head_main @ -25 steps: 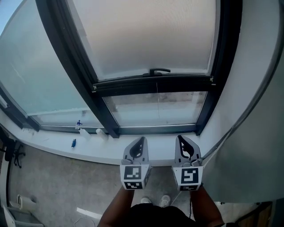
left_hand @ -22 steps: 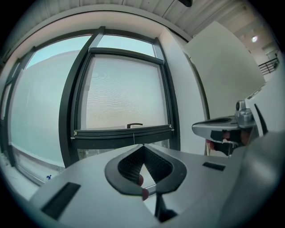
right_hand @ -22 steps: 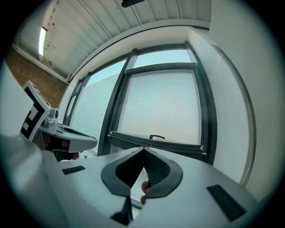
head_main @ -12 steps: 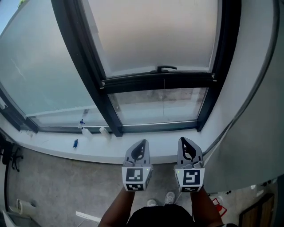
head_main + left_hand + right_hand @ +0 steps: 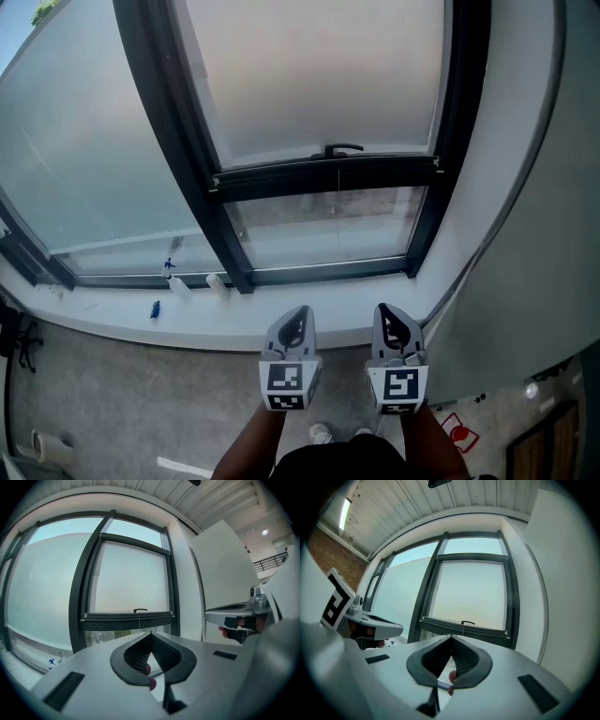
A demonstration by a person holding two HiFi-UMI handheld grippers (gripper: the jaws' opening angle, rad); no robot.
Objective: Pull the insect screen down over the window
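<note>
Both grippers have drawn back from the window and sit lower in the head view than a second ago. The left grey two-jaw gripper (image 5: 300, 311) and the right grey two-jaw gripper (image 5: 385, 309) are held side by side, each with its jaws pressed together and nothing between them. Beyond them runs the white window sill (image 5: 234, 323). Farther off, the pale mesh insect screen (image 5: 319, 75) covers the dark-framed window down to its black bottom bar (image 5: 328, 176), which carries a small black handle (image 5: 342, 149). A strip of clear glass (image 5: 328, 230) lies uncovered beneath the bar.

Right tongs (image 5: 451, 637) closed, empty, insect screen (image 5: 471, 597) partway down window
</note>
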